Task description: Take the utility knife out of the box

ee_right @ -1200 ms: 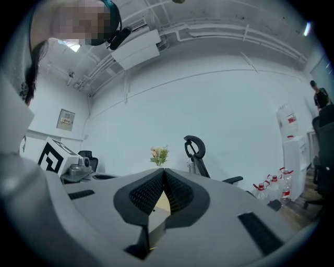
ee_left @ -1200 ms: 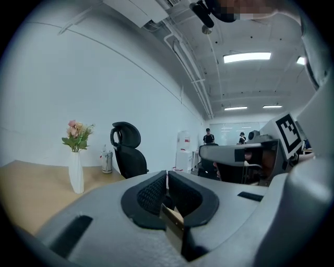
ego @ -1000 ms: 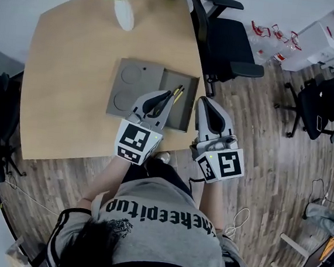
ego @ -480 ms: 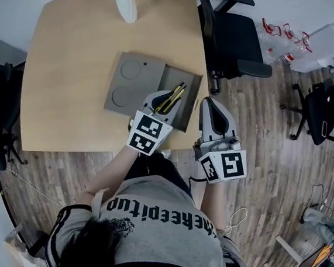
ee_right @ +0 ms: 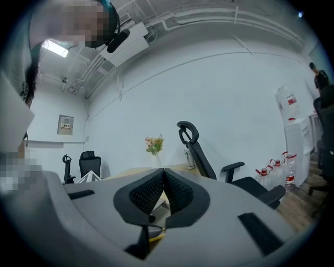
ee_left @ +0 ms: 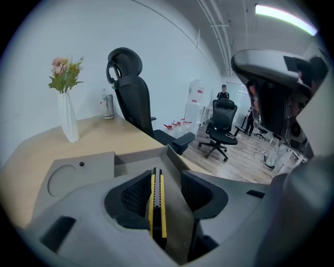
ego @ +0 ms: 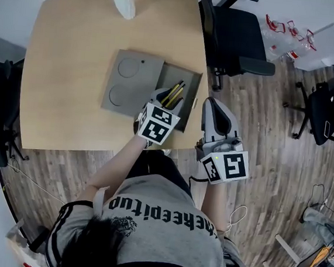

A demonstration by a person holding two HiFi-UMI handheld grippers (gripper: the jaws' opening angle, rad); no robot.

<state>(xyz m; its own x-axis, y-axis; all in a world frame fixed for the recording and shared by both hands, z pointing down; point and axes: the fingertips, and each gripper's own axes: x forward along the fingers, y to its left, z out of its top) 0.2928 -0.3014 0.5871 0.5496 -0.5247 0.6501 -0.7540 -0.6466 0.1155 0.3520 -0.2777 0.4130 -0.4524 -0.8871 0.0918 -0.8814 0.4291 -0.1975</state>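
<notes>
Head view: my left gripper (ego: 165, 98) sits lower than it did a second ago. It has tipped nose-down into the open compartment of the grey box (ego: 195, 96) on the table (ego: 68, 62). Its jaws were together then and have just been opening.

In the left gripper view the pads now stand apart, one on each side of the yellow-and-black utility knife (ee_left: 156, 201). The knife lies lengthwise on the box floor and runs straight away from the camera. I see a gap between the blade body and each pad, so I judge nothing is clamped yet. The knife (ego: 174, 93) is not lifted and rests where it did before.

That puts me at the point of the grab. The approach looks done, and what remains is to close on the handle and raise it clear of the box walls.

My right gripper (ego: 217, 107) hangs just beside the box, past the table edge. Its jaws are pressed together on nothing, as the right gripper view confirms.
</notes>
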